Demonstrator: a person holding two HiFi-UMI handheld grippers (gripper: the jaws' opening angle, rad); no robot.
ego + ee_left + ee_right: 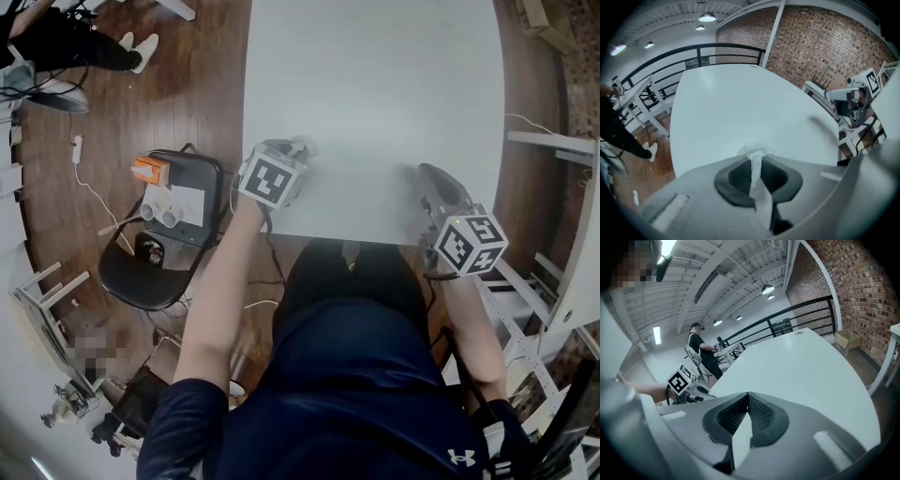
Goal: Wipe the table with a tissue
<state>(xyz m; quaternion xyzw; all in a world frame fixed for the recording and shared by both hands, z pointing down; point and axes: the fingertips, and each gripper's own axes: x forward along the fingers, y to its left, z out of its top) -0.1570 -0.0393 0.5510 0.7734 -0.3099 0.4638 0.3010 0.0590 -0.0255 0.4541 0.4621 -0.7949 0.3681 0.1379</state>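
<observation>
A white crumpled tissue is pinched between the jaws of my left gripper, and a tuft of it sticks out past the tips. In the head view this left gripper is over the near left part of the white table, with the tissue at its tip, on or just above the surface. My right gripper hovers at the table's near right edge. Its jaws are shut with nothing between them. Each gripper shows in the other's view: the right gripper and the left gripper.
A black chair with an orange box and white cups stands left of the table. A person in black is at the far left on the wooden floor. White shelving runs along the right.
</observation>
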